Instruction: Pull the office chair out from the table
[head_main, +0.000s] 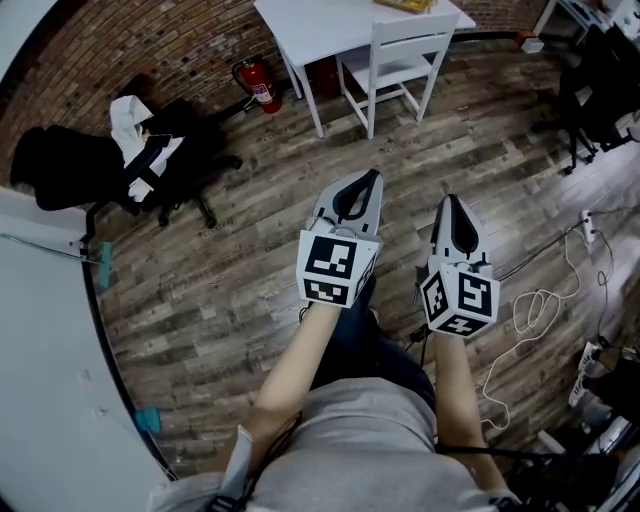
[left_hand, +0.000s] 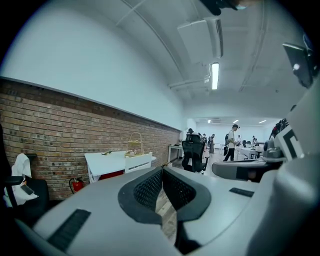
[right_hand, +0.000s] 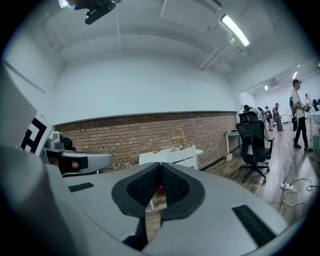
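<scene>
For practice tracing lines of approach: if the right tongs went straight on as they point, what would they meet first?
Probably the white chair tucked at the white table; depth is unclear.

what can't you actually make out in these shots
- White table: far side cut off by the head view's top edge.
- Yellow thing on it: mostly cut off, same edge.
- Office chair: seat partly covered by clothes, head view.
- White chair: legs hidden behind the left tool, left gripper view.
- People: too small, left gripper view.
</scene>
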